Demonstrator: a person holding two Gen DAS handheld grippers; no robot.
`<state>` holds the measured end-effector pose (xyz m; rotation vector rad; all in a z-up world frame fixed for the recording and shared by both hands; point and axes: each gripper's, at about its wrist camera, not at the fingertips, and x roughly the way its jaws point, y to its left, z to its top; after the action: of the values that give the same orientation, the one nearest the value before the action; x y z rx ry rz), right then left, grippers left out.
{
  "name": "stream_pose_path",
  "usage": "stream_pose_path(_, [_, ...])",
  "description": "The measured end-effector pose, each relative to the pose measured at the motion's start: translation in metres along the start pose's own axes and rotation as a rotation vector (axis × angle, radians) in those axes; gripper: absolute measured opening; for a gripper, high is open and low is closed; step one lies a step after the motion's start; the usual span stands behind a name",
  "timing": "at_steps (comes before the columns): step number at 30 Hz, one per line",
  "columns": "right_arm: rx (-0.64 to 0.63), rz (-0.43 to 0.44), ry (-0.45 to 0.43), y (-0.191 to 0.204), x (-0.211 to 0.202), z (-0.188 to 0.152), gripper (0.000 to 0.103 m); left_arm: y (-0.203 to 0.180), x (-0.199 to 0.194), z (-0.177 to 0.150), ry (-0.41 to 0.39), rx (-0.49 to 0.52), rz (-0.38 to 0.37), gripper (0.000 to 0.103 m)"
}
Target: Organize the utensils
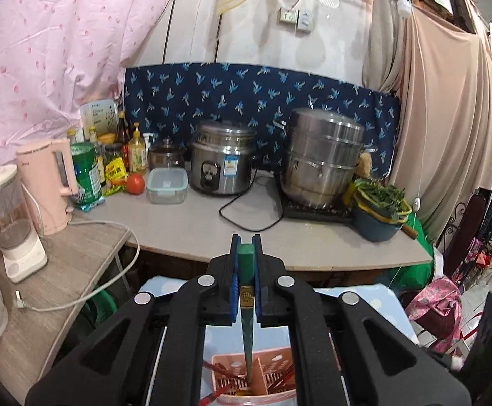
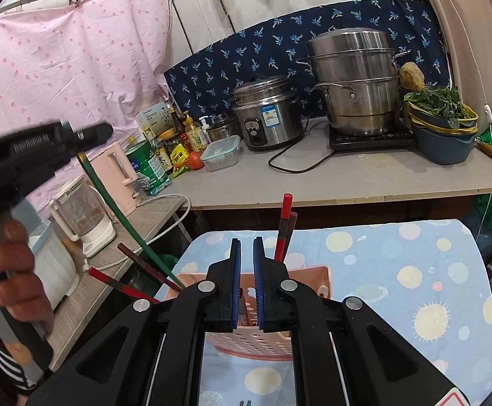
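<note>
My left gripper (image 1: 246,240) is shut on the top end of a green chopstick (image 1: 247,270). The stick hangs down with its tip inside the pink slotted utensil holder (image 1: 279,365). In the right wrist view the left gripper (image 2: 100,132) is high at the left, and the green chopstick (image 2: 120,213) slants from it down into the holder (image 2: 313,274). Red chopsticks (image 2: 284,223) stand upright in the holder, and two more dark and red ones (image 2: 120,284) lean out over its left side. My right gripper (image 2: 247,242) hovers shut just in front of the holder with nothing between its pads.
The holder stands on a table with a blue dotted cloth (image 2: 398,253). Behind is a grey counter (image 1: 191,223) with a rice cooker (image 1: 220,162), a steel steamer (image 1: 320,159), a pink kettle (image 1: 48,186), a blender (image 1: 9,223), bottles and a bowl of greens (image 1: 377,209). A person's hand (image 2: 12,270) grips the left tool.
</note>
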<state>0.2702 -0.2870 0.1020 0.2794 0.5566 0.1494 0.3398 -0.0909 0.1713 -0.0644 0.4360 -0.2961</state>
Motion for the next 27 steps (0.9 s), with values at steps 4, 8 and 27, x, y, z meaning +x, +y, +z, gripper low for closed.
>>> stream_pose_path(4, [0.009, -0.009, -0.007, -0.002, -0.002, -0.001, 0.015, 0.000, 0.004, -0.015, 0.005, 0.007, 0.028, 0.008])
stream_pose_path(8, [0.013, -0.011, -0.025, 0.000, -0.012, -0.002, 0.025, 0.003, -0.004, -0.019, 0.012, -0.016, 0.031, 0.041])
stream_pose_path(27, [0.016, -0.017, 0.082, 0.018, -0.102, -0.107, 0.038, 0.035, -0.105, -0.128, 0.190, -0.023, 0.093, 0.057])
